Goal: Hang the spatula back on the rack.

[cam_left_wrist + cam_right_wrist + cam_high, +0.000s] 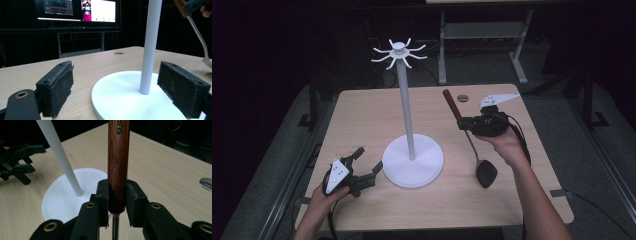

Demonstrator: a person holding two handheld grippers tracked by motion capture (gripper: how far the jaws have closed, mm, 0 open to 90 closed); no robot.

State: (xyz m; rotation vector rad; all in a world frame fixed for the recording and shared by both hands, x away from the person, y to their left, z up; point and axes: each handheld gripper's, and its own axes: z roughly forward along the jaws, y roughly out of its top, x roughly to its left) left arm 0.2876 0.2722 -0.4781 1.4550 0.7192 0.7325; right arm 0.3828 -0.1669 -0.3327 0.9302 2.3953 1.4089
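On the wooden bench [362, 115] stands a white stand [412, 160] with a round base, a tall pole and hooked arms at its top. To the right of the stand, the right tongs [460, 123] are clamped on the brown wooden handle of a ladle [486, 172]. The ladle's long axis runs slantwise: the handle end points up and away toward the far side of the bench, while the dark bowl sits low, nearer the person, right of the stand's base. The left tongs [364, 165] stand wide open, empty, just left of the base, with the pole between the pads [61, 86] in the left gripper view.
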